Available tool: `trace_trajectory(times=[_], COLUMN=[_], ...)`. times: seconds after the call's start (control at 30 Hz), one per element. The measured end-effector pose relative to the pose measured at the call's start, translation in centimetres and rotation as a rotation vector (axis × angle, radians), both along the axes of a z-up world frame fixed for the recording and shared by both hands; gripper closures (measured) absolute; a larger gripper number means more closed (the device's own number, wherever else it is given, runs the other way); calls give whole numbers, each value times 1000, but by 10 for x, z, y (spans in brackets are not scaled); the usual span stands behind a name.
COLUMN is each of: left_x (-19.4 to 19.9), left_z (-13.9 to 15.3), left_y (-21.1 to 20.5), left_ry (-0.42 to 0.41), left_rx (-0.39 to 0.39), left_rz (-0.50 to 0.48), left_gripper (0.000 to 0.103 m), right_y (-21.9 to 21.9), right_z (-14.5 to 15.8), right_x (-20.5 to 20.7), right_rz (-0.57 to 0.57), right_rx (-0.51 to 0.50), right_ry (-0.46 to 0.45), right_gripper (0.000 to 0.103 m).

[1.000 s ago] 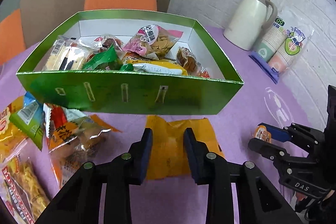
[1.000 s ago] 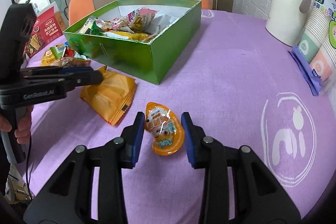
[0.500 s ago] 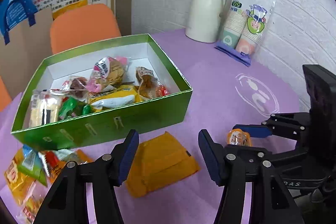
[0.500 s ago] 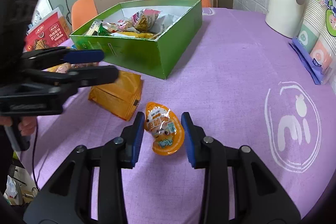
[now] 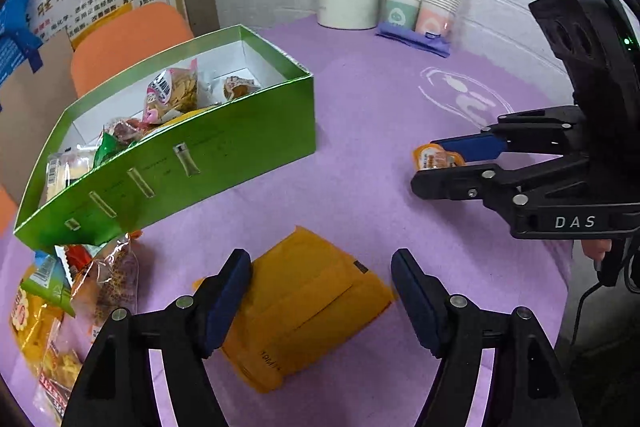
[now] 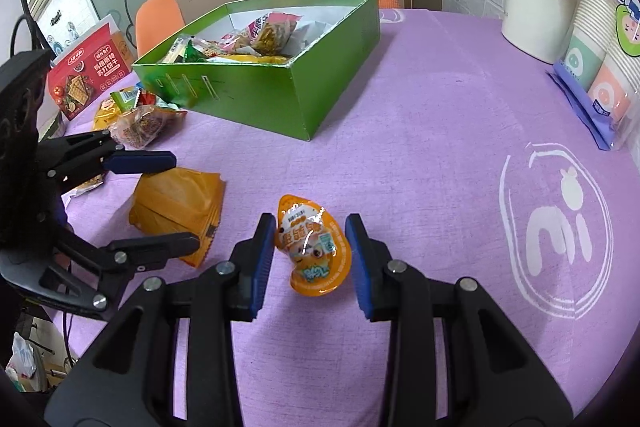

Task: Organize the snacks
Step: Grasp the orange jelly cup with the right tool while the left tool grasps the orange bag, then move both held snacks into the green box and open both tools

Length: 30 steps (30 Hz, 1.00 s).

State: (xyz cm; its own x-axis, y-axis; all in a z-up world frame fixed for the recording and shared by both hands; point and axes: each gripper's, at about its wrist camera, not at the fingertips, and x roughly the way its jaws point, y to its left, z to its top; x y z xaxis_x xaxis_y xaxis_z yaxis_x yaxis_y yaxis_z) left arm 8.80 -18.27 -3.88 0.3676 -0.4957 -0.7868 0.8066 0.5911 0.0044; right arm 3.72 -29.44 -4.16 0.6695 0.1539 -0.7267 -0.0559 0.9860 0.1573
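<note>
1. Orange jelly cup [image 6: 314, 247] lies on the purple table [image 6: 440, 147] between the released jaws of the right gripper [image 6: 310, 263], the pads just beside it on either side but not yet pressing.
2. Left gripper [image 5: 320, 291] hangs with its jaws spread wide over one yellow snack packet [image 5: 304, 311], gripping nothing.
3. Risk: the cup's domed, glossy sides could squirt out if the jaws close off-centre; the flat packet could slide or buckle if pinched without its edge between the pads.
4. Both grippers work near each other and may collide on the way to the one green box [image 6: 256, 83].
5. Count: one jelly cup, one yellow packet, a small pile of loose packets [image 6: 136, 115] beside the box, too overlapped to number.
</note>
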Motion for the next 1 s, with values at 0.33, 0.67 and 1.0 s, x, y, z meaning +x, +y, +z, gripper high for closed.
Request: trace_trajectory(times=[0.33,0.67,1.0], left_x=[15,-5,-7], left_z=[-7,-13,-19], left_y=[10,20,18], left_ry=[107,144,96], left_rx=[48,21,27], left_rz=[-28,97,240], left_gripper=[19,19,43], right_y=[-2,16,22], right_z=[0,-6,-13], right_x=[-7,-3,-4], right_rz=[-11,26,32], right_rx=[-2,-4,-37], right_ry=[4,25,46], right_gripper=[65,65,65])
